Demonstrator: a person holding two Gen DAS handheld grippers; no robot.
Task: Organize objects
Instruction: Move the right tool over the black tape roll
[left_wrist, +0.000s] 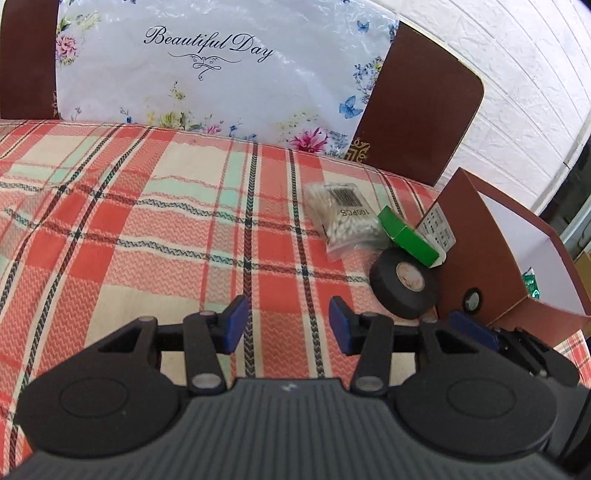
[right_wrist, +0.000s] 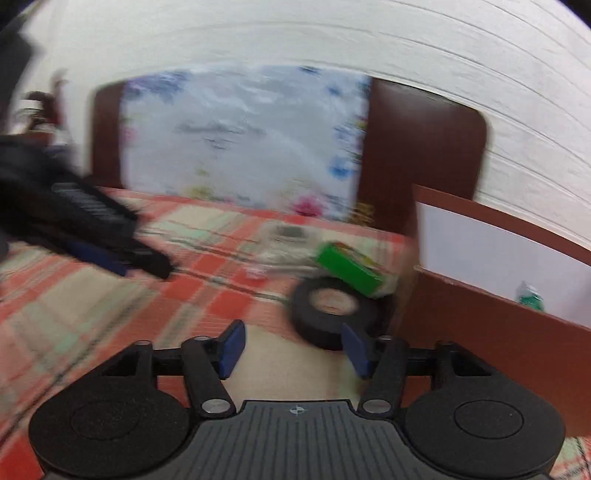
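My left gripper (left_wrist: 286, 325) is closest to me. Its jaws are apart and hold nothing. It hangs over the checked blanket (left_wrist: 147, 229). My right gripper (right_wrist: 291, 345) has its jaws apart too, with nothing between them. Its picture is blurry.

Just ahead and to the right lies a black roll of tape (left_wrist: 404, 282). It lies flat on the blanket, right beside the brown box (left_wrist: 480, 266). In the right view the tape (right_wrist: 328, 314) sits just past my right fingertip.

Behind the tape is a small green box (left_wrist: 408, 236), tilted, leaning near the brown box's flap. Next to it lies a clear bag of cotton swabs (left_wrist: 345, 221).

Inside the brown box I see a bit of something green (right_wrist: 530, 295).

Farthest away is a flowered pillow (left_wrist: 221, 66) against the dark headboard (left_wrist: 424, 103), then a white wall (left_wrist: 517, 55).
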